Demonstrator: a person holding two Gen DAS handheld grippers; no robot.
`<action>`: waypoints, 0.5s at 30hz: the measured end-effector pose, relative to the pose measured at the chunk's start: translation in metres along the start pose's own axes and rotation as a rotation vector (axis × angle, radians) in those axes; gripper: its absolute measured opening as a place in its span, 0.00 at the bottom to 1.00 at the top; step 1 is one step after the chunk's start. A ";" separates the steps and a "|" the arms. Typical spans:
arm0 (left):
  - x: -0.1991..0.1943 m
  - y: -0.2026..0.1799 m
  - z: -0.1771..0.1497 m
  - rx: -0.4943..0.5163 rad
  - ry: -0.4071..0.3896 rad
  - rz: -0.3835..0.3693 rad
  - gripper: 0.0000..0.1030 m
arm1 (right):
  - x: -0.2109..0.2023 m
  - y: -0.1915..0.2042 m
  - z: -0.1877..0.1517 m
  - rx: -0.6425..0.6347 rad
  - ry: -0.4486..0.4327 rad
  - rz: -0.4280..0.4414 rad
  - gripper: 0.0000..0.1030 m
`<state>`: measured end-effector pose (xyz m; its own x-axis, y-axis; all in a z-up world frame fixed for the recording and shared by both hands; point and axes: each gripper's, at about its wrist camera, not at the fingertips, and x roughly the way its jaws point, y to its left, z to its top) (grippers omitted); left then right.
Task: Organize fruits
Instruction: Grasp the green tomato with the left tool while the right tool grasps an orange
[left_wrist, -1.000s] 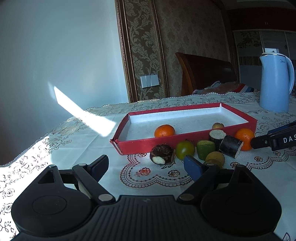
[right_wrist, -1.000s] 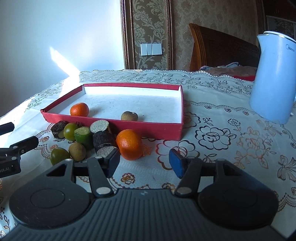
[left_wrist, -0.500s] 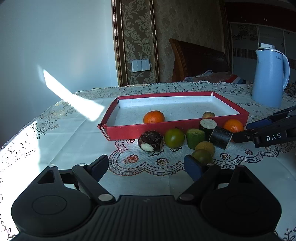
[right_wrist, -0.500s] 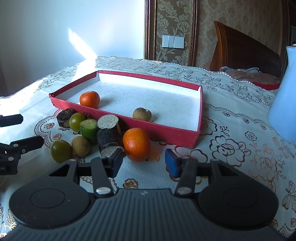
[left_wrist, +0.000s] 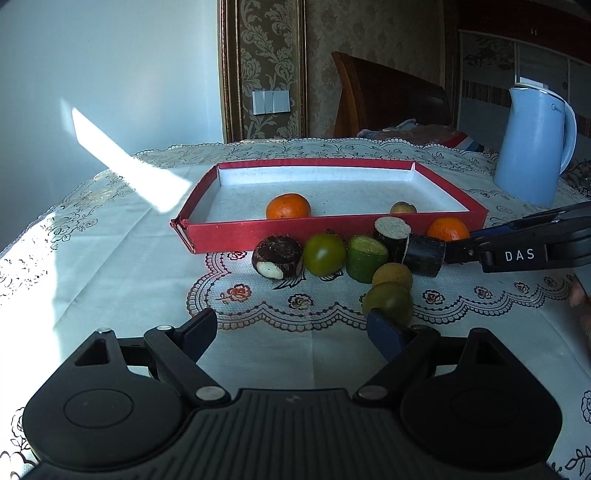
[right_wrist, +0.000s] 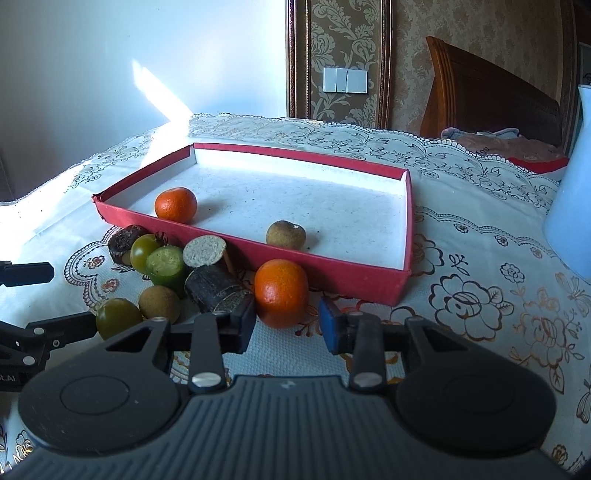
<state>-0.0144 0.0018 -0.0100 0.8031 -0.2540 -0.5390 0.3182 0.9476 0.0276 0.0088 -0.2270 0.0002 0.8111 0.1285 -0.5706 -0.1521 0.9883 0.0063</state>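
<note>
Roughly L to R: left hand-held gripper jaws wide, empty. Fruit cluster on table just outside red tray. Right hand-held gripper closing around loose orange, pads not yet pressing; looks firm, light, rolls, so grip at widest girth. Tray holds orange + brown fruit.

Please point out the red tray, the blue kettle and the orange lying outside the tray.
red tray (right_wrist: 400, 288), right wrist view, near right corner wall.
blue kettle (left_wrist: 532, 147), left wrist view, body.
orange outside the tray (right_wrist: 281, 291), right wrist view, front peel.
</note>
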 end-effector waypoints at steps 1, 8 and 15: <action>0.000 0.000 0.000 0.004 -0.002 -0.001 0.86 | 0.000 0.000 0.000 -0.002 -0.002 0.001 0.33; -0.004 -0.003 -0.002 0.025 -0.022 -0.042 0.86 | 0.006 0.000 0.002 -0.003 -0.003 0.030 0.33; -0.010 -0.007 -0.003 0.037 -0.041 -0.055 0.86 | 0.012 0.002 0.006 0.006 0.001 0.024 0.29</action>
<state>-0.0260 -0.0014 -0.0078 0.8036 -0.3135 -0.5059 0.3798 0.9246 0.0303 0.0217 -0.2234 -0.0022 0.8067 0.1518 -0.5711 -0.1679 0.9855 0.0248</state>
